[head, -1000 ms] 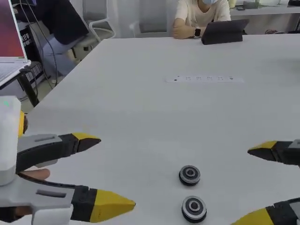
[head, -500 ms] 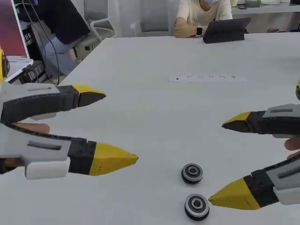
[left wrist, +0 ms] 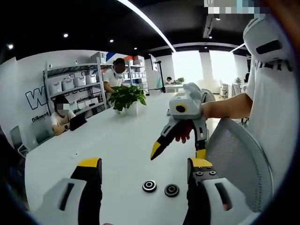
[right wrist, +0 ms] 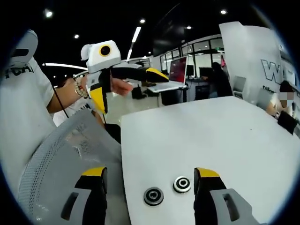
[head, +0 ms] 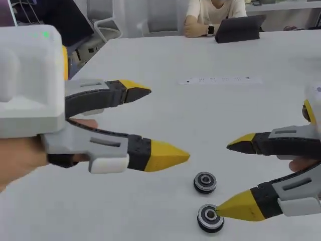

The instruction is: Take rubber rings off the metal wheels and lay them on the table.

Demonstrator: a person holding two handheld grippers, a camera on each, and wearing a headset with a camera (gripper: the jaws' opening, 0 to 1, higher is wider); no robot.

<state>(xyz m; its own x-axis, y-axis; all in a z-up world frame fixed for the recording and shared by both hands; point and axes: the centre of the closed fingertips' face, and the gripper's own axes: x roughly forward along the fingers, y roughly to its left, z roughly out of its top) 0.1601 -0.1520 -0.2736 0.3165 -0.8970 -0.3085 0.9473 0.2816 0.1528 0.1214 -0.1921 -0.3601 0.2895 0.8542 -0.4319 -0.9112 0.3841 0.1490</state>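
Table (head: 165, 60), white and broad, stretches away from the viewer in the head view. At left, a hand (head: 20, 158) holds the left gripper (head: 168, 123) raised above the tabletop, pointing right. Its fingers (head: 160, 155), black with yellow tips, are spread wide with nothing between them.

Right of its lower tip, toward the near edge, two small metal wheels lie flat on the table, just beside each other without touching: the far wheel (head: 204, 182) and the near wheel (head: 210, 219). Each wears a black rubber ring (head: 196, 185) around its rim.

Farther right, the right gripper (head: 222, 175) points left toward the wheels, its fingers also spread wide and holding nothing. Its lower yellow tip overlaps the near wheel's edge in the head view. The left gripper view shows that gripper hanging above both wheels, apart from them. In the right gripper view the two wheels lie on the table ahead, between the open fingers.

Well beyond the wheels, a white power strip (head: 218, 80) lies across the middle of the table. At the far end a person (head: 210, 12) sits behind a dark tablet (head: 239, 29).
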